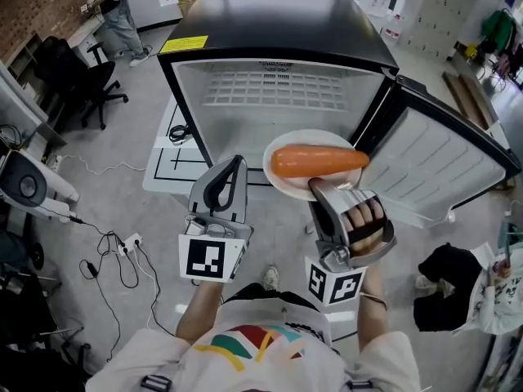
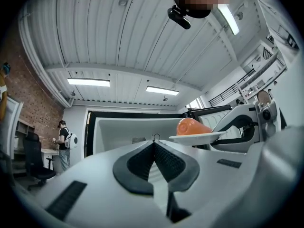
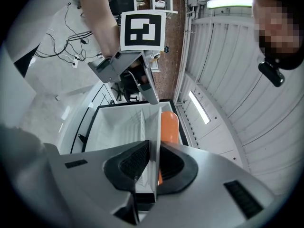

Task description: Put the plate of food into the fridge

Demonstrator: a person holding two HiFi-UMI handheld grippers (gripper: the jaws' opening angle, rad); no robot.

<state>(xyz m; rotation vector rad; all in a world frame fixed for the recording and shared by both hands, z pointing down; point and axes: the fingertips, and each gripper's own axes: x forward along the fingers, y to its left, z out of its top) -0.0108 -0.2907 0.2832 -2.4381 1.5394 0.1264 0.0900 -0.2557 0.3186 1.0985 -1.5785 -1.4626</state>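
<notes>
**Black fridge**: upper centre of the head view, glossy dark top, a yellow label at its upper-left corner. Its white-lined door is swung open towards the right edge of the frame. The cavity is white inside, with a white wire shelf across the upper part.

**White round plate**: centre of the head view, held in the air just in front of the fridge's opening and not yet inside. In the right gripper view it shows edge-on. In the left gripper view it sits right of centre.

**Long orange piece of food**: lies lengthwise across the plate, with its right end reaching past the rim. It also shows in the two gripper views.

**Right gripper**: lower right of centre in the head view. Its jaws are clenched on the near rim of the plate, with the rim pinched between the dark pads.

**Left gripper**: just left of the plate and clear of it. Its jaws are pressed together at the tips with nothing between them.

**Surroundings**: grey floor with loose black cables at lower left, a black office chair at upper left, and a person standing at the top left corner.
</notes>
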